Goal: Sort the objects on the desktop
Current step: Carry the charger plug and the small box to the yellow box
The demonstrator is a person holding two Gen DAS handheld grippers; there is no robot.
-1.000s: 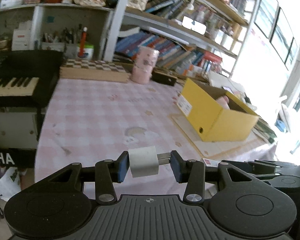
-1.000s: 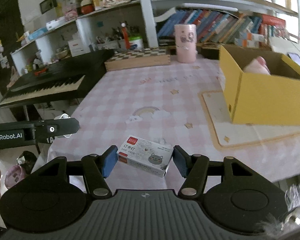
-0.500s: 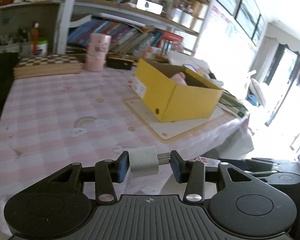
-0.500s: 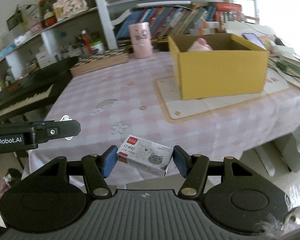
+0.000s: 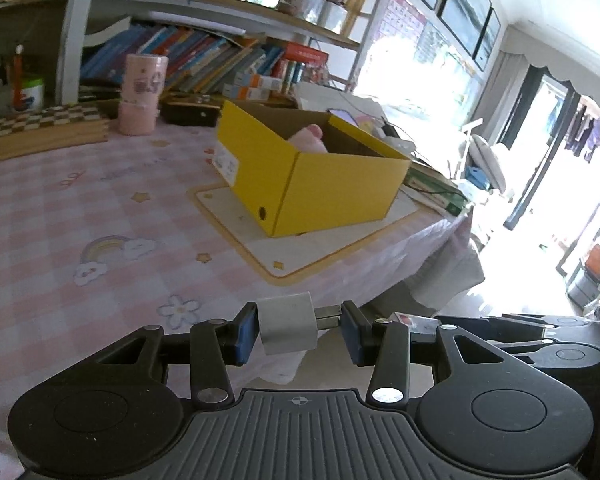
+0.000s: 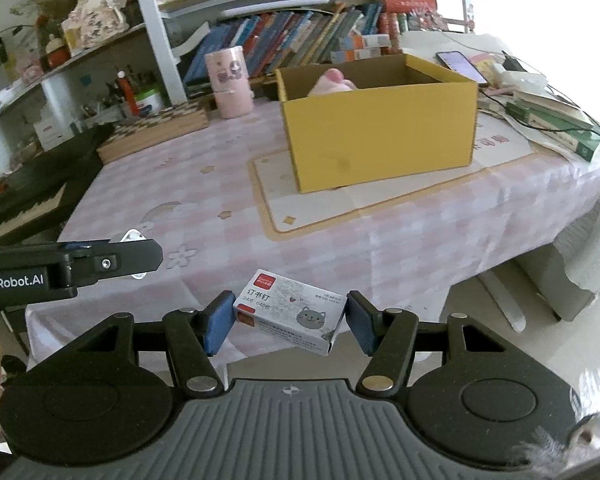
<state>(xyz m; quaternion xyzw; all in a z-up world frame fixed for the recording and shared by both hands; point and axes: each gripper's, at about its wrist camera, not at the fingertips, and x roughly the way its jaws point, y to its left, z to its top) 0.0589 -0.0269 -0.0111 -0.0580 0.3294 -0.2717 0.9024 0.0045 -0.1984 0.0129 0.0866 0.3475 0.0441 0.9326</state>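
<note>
My left gripper [image 5: 298,330] is shut on a white plug adapter [image 5: 286,328], held by its body and metal prongs, off the table's near edge. My right gripper [image 6: 286,322] is shut on a small staples box [image 6: 290,316] with a cat drawing, also just off the near edge. An open yellow cardboard box [image 5: 320,184] stands on a mat on the table, with a pink soft thing [image 5: 308,140] inside. It also shows in the right wrist view [image 6: 380,136]. The left gripper's finger [image 6: 68,268] shows at the left of the right wrist view.
A pink checked tablecloth [image 5: 80,208] covers the table. A pink cup stack [image 6: 228,84], a chessboard [image 6: 156,132] and a black keyboard [image 6: 28,184] stand at the back left. Books and a phone [image 6: 458,64] lie right of the box. Bookshelves stand behind.
Both views have swung right and drawn back, bringing the yellow box towards the centre. Both grippers have kept their hold on the adapter and the staples box.
</note>
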